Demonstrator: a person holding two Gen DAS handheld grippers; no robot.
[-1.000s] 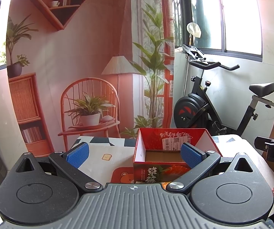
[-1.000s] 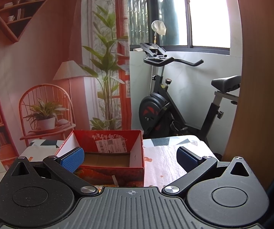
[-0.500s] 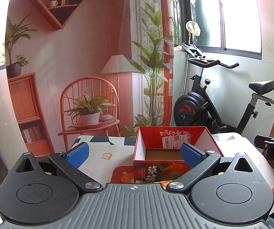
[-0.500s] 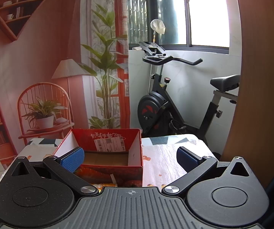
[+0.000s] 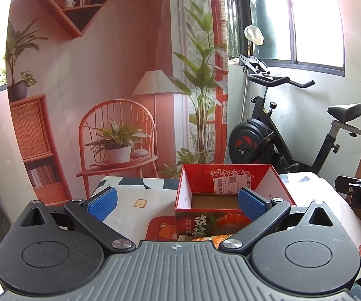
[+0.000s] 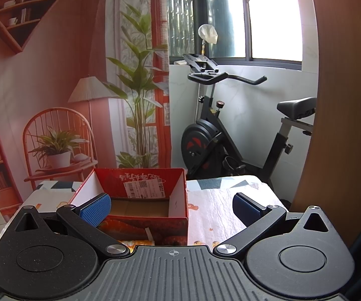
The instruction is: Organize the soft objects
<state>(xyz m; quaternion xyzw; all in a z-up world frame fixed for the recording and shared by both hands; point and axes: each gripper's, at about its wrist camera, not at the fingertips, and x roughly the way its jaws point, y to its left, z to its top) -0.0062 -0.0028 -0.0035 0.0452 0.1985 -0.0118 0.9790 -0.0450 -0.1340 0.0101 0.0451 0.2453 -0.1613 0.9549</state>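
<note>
Both tongs hang above the near side of the red box (image 5: pixel 233 195), which sits open and bare inside on the patterned tablecloth (image 5: pixel 132 200). The left gripper (image 5: pixel 176 202) is spread wide, gripping nothing. The right gripper (image 6: pixel 171 208) is equally wide and empty. Something orange (image 5: pixel 218 238) peeks out just before the box, too hidden to identify.

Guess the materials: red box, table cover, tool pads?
Red box: looks like printed cardboard, glossy outside, plain brown floor, white inner walls, folded flaps. Table cover: seemingly thin plastic or oilcloth, given its wrinkles and sheen. Tool pads: blue, fine diamond texture, probably rubber; arms are matte black plastic.
</note>
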